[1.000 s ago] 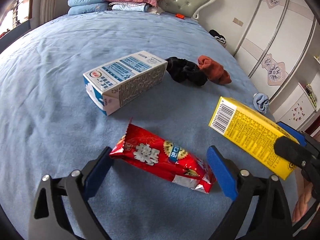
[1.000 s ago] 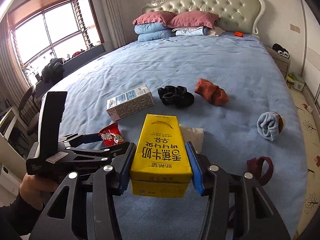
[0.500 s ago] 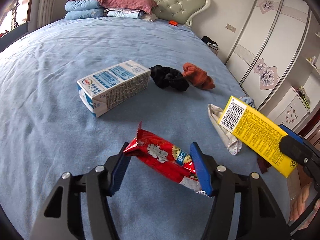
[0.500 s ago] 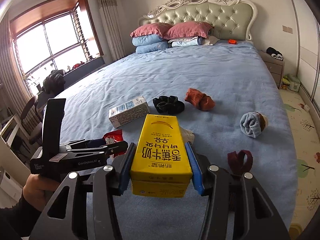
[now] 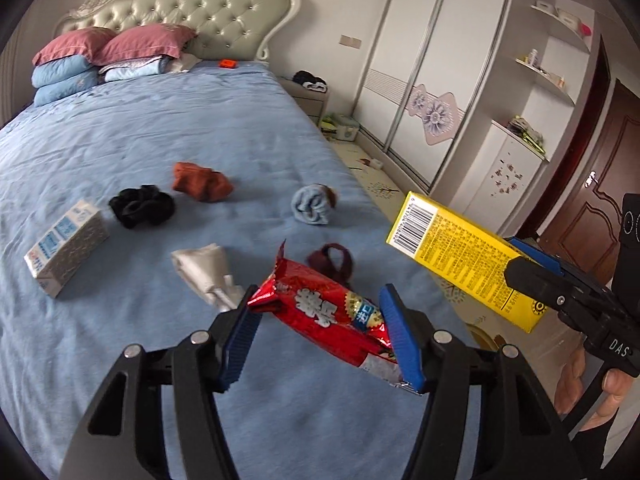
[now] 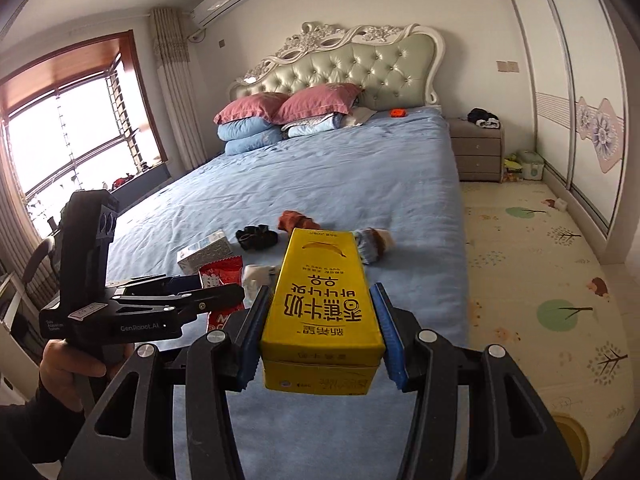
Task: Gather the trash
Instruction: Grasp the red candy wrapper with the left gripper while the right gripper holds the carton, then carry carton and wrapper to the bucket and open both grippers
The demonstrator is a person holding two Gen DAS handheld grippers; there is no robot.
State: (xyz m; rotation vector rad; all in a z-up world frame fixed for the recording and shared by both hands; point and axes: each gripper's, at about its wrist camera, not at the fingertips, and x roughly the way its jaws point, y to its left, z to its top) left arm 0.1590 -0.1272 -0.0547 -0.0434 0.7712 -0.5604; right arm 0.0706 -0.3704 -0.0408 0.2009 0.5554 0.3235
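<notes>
A red snack wrapper (image 5: 328, 318) hangs lifted above the blue bed (image 5: 160, 140), with my left gripper (image 5: 320, 336) shut on it. A yellow milk carton (image 6: 322, 304) is clamped lengthwise in my right gripper (image 6: 320, 338), also off the bed. The same yellow milk carton (image 5: 460, 268) shows at the right of the left wrist view, held by the right gripper's fingers (image 5: 532, 276). My left gripper (image 6: 192, 296) with the red snack wrapper (image 6: 220, 276) shows at the left of the right wrist view. A white-and-blue milk carton (image 5: 66, 248) still lies on the bed.
Socks lie scattered on the bed: black (image 5: 142, 206), rust-orange (image 5: 202, 182), light blue (image 5: 314, 204), white (image 5: 208, 272) and dark red (image 5: 332, 264). Pillows (image 5: 108, 56) sit by the headboard. A patterned floor mat (image 6: 540, 280), a nightstand (image 6: 478, 154) and a wardrobe (image 5: 432, 68) lie right of the bed.
My left gripper closed on the red wrapper and lifted it off the bed. Both grippers swung right and rose, so the bed's right edge, floor and wardrobe now show.
</notes>
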